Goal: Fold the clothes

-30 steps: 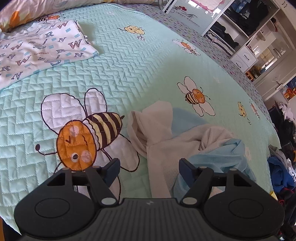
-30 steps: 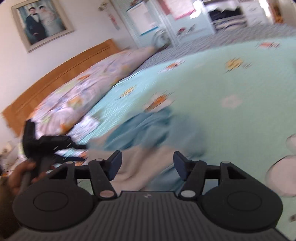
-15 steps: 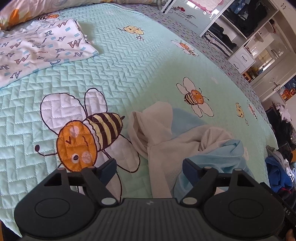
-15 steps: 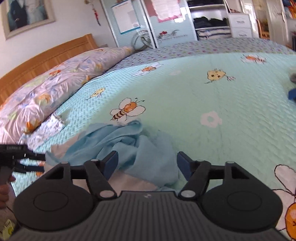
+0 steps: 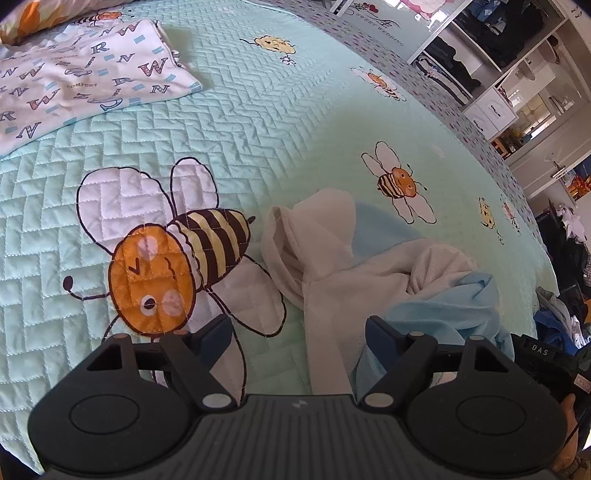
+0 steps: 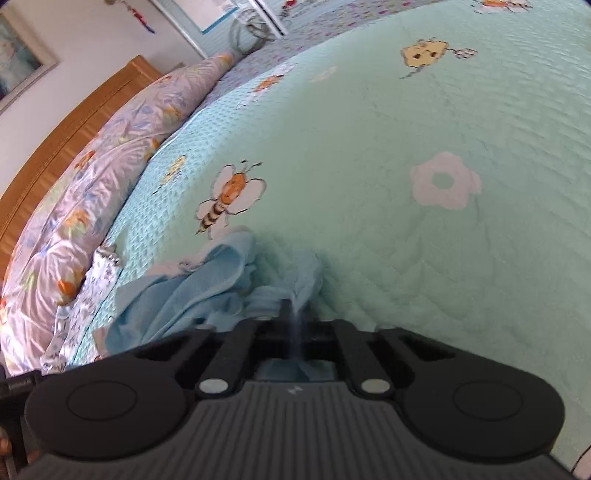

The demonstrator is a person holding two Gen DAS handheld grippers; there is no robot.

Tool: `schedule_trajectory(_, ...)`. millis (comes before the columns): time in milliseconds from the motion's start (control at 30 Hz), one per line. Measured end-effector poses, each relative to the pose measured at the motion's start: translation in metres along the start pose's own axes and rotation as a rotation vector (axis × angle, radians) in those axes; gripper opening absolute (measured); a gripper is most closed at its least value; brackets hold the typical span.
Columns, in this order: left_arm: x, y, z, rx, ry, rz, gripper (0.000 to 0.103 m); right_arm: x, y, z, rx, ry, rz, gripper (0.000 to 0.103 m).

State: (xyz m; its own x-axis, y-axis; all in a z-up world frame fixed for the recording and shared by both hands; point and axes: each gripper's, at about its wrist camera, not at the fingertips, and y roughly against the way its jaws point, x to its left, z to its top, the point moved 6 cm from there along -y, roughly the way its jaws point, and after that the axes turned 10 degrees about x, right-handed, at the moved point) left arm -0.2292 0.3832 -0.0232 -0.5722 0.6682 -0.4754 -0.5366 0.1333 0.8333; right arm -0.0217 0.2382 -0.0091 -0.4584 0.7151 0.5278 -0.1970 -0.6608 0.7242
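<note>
Now right tongs (image 6: 291, 314) angled down, clenched on blue garment (image 6: 207, 291) (left tongs (image 5: 299, 332) spread, empty).

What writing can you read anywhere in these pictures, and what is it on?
"COMFORT", among scattered letters W, R, N: on the white folded cloth.
"SWEET WEDDING": on the pale cabinet panel past the bed.
"DAS": on the black device at the right edge.
Black part, right wrist view: small lettering, too blurred to read.
</note>
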Motion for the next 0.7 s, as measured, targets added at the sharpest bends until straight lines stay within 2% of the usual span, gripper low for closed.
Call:
schedule_trajectory(100, 0.0, 0.0, 0.0, 0.001, 0.0, 0.001, 0.082, 0.006, 0.017, 0.0, -0.07, -0.011, 0.04, 0.003)
schedule_trajectory(200, 0.0, 0.001, 0.001, 0.002, 0.005, 0.002, 0.082, 0.006, 0.048, 0.009, -0.162, -0.074, 0.139, 0.003)
schedule_trajectory(300, -0.001, 0.001, 0.002, -0.001, 0.006, 0.007, 0.082, 0.006, 0.081, 0.029, -0.24, -0.122, 0.248, 0.003)
schedule_trajectory(400, -0.004, 0.0, 0.002, 0.001, 0.004, 0.015, 0.082, 0.004, 0.101, 0.052, -0.281, -0.166, 0.333, 0.003)
schedule_trajectory(500, -0.008, -0.001, 0.004, 0.001, 0.005, 0.019, 0.082, 0.0, 0.116, 0.085, -0.339, -0.187, 0.341, 0.003)
schedule_trajectory(633, -0.015, 0.002, 0.011, -0.021, 0.002, 0.033, 0.082, -0.018, 0.148, 0.137, -0.468, -0.196, 0.279, 0.002)
schedule_trajectory(700, -0.021, 0.003, 0.017, -0.039, -0.003, 0.041, 0.082, -0.039, 0.172, 0.169, -0.564, -0.201, 0.215, 0.002)
